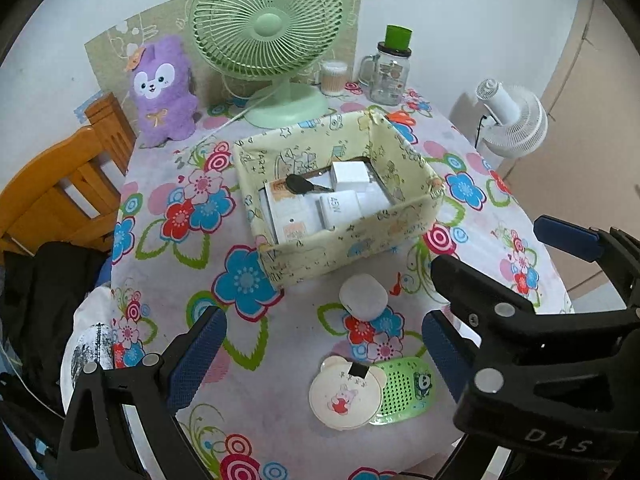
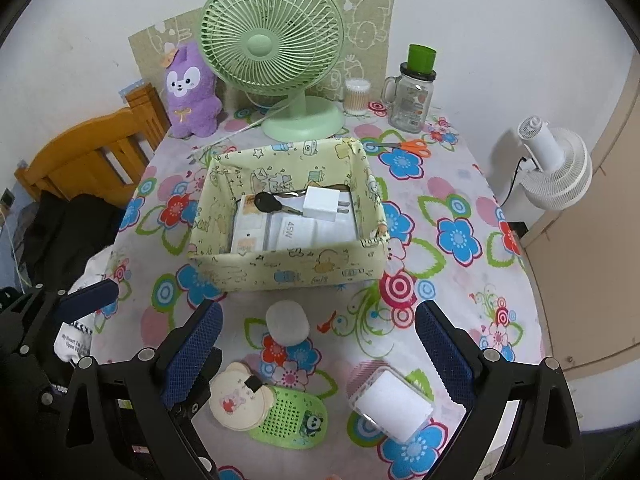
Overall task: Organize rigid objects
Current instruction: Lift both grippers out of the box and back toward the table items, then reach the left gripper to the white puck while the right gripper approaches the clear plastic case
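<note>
On bench, before fabric box [image 2: 288, 268]: white case [image 2: 287, 322], bear mirror [image 2: 236, 402], green speaker [image 2: 290, 420], clear box [image 2: 390, 404] await sorting. Right tool [image 2: 320, 360] released, empty; left tool [image 1: 324, 360] likewise, poised to pick.

From my left wrist feed, the right gripper [image 1: 504, 272] covers the table's [image 1: 280, 420] right side. The bear-eared mirror [image 1: 345, 394] overlaps the green case [image 1: 404, 392], and the box's [image 1: 344, 236] near wall hides its lower contents.
</note>
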`<state>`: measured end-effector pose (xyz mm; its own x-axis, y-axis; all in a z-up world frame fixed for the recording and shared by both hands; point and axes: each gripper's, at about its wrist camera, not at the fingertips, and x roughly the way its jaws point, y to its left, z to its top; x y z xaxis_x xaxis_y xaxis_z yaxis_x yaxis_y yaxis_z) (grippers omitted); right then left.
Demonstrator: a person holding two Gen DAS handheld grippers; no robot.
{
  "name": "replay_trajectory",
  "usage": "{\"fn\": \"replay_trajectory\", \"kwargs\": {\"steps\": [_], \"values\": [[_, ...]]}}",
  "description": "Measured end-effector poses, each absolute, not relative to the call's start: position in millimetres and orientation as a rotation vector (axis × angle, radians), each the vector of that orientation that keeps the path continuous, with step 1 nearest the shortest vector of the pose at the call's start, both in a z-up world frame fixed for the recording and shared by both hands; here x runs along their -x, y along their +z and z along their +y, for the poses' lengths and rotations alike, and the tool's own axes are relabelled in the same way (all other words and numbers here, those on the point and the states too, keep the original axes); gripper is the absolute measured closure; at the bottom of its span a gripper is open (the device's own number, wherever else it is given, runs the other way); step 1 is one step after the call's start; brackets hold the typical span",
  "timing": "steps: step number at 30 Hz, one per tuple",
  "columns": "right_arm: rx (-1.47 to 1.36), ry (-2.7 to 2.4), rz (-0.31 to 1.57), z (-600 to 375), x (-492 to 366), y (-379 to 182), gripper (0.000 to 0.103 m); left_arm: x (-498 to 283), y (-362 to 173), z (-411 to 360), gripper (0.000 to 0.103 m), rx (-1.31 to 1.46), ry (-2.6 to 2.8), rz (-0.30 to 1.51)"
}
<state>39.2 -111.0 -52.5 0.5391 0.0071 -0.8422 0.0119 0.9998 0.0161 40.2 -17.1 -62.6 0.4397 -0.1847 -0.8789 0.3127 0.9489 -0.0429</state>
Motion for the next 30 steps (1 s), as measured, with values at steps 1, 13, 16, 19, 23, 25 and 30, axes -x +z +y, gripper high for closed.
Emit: {"fn": "replay_trajectory", "kwargs": {"steps": [1,13,16,19,23,25,30], "values": [[-0.021,-0.004,1.002,-112,-37,-54,0.005,-39,-65,-18,0.004,-0.135,-0.314,1.08],[-0.027,0.02,0.989,-128,-22,-77,0.005,-36,-96,-19,0.004,-0.117,-0.302,1.132],[-0.024,0.02,0.991,-133,-20,-84,0.005,-35,-106,-20,0.004,-0.114,-0.293,1.143],[-0.019,0.028,0.986,-137,-17,-91,0.005,-34,-114,-23,0.004,-0.127,-0.287,1.15],[-0.002,0.02,0.999,-142,-14,-104,0.005,-30,-125,-29,0.004,-0.164,-0.294,1.145],[0.007,0.023,1.008,-143,-13,-111,0.005,-28,-131,-32,0.004,-0.18,-0.298,1.147],[0.008,0.014,0.999,-147,-5,-122,0.006,-24,-144,-36,0.004,-0.191,-0.301,1.154]]}}
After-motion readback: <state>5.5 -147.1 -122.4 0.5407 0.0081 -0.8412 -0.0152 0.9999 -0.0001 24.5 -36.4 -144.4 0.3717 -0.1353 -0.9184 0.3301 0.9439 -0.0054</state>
